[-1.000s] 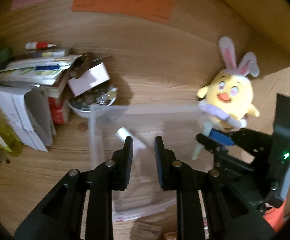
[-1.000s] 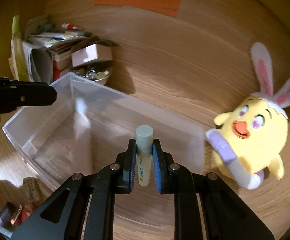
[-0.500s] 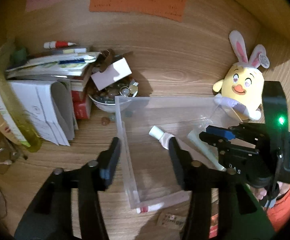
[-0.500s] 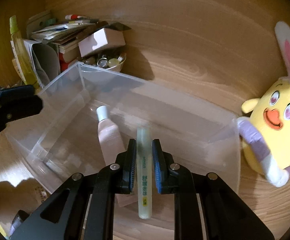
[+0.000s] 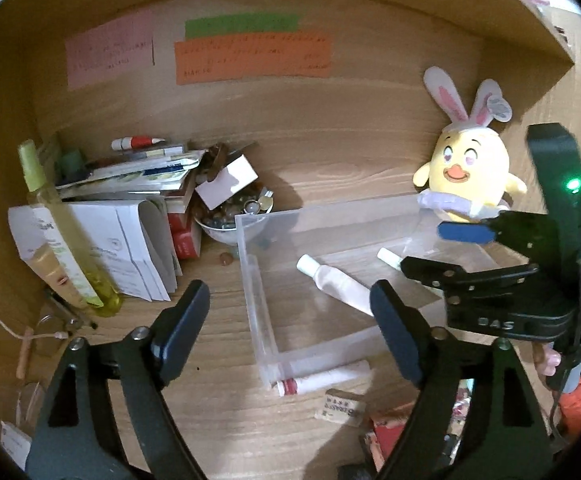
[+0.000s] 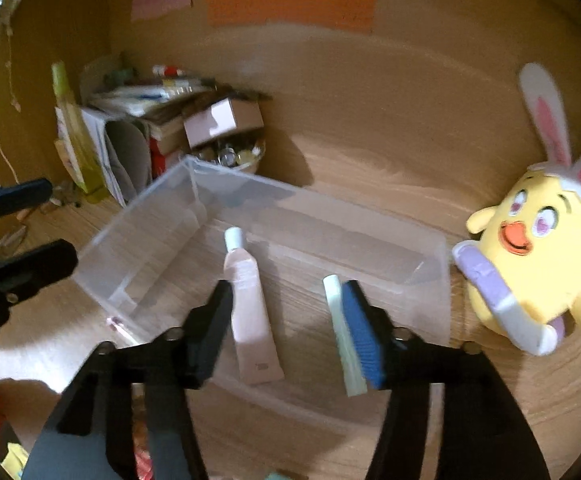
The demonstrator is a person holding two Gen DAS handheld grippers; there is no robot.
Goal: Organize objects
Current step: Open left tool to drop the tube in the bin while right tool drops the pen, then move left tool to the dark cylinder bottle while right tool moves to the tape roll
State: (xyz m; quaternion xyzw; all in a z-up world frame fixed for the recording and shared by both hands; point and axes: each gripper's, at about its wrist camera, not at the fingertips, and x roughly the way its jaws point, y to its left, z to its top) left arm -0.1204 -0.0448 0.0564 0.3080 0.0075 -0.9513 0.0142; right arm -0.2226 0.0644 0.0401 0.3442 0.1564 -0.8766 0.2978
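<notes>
In the right wrist view the right gripper (image 6: 286,320) fills the lower middle of the frame, its fingers (image 6: 360,332) spreading apart and already well separated. A slim pale green tube (image 6: 344,340) lies alongside the inner face of the right-hand finger, at its blue pad (whether it is touching the pad or lying just beside it cannot be told), and nothing is clamped between the two fingers. A pink tube (image 6: 250,312) with a white cap lies flat on the floor of the clear plastic bin (image 6: 322,220), its lower part showing between the fingers, apart from both. The bin sits on the wooden desk (image 6: 370,140) across the centre of the frame, with a yellow plush chick (image 6: 538,248) wearing bunny ears just beside its right end.

In the left wrist view the left gripper (image 5: 290,320) stands at the bottom of the frame with its fingers (image 5: 182,320) opening very wide and holding nothing; the bin's near left corner shows in the gap between them. The bin holds the pink tube and the capped end of the green one (the rest is hidden behind the right gripper at the right edge). Another tube (image 5: 322,378) lies on the desk outside the bin's near wall. At the left of the frame stand a stack of papers and boxes (image 5: 130,208), a yellow-green bottle (image 5: 66,236) leaning against it, and a bowl of small items (image 5: 230,216).
</notes>
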